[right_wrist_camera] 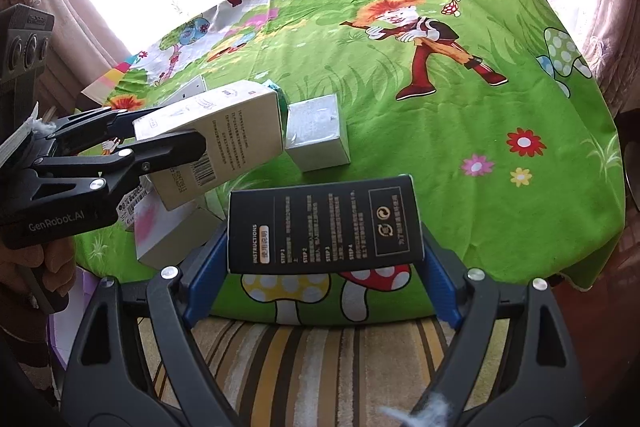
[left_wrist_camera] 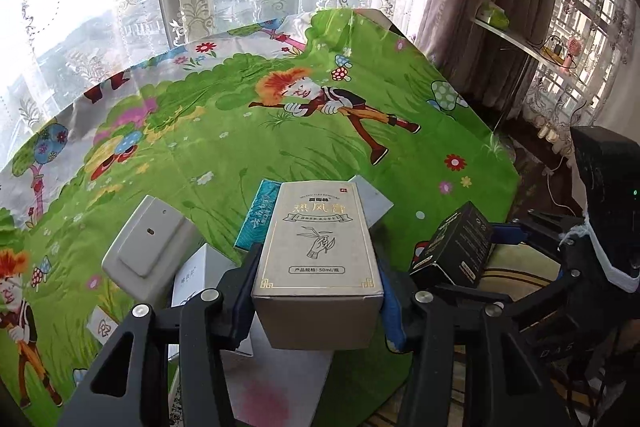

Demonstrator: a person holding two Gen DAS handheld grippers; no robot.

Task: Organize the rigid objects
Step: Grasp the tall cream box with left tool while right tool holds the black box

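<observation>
The left tongs [left_wrist_camera: 318, 311] grip a beige box [left_wrist_camera: 316, 255] by its near end, one blue pad on each side, the box lifted off the tabletop [left_wrist_camera: 248, 131] and pointing away from the camera with its gold-printed face up. In the right wrist view the same beige box [right_wrist_camera: 224, 135] hangs tilted in the left tongs [right_wrist_camera: 168, 131], barcode end toward the handle, above the pile at the near left of the cloth.

The right tongs [right_wrist_camera: 320, 255] hold a black box [right_wrist_camera: 324, 225] crosswise — its ends are pressed between the two blue pads, printed instructions face up. It is raised at the near edge of the tabletop [right_wrist_camera: 500, 131], over the mushroom print. From the left wrist view the black box [left_wrist_camera: 456, 247] shows to the right, tilted in the right tongs [left_wrist_camera: 500, 233].

Under and beside the beige box lie the rest: a teal box [left_wrist_camera: 258, 217] just behind it on its left, a grey box [left_wrist_camera: 374, 203] behind on its right, and a pale grey plastic case [left_wrist_camera: 150, 247] to the left, leaning on a white box [left_wrist_camera: 198, 277]. In the right wrist view the grey box [right_wrist_camera: 318, 133] rests on the cloth just past the beige one, apart from the black box.
</observation>
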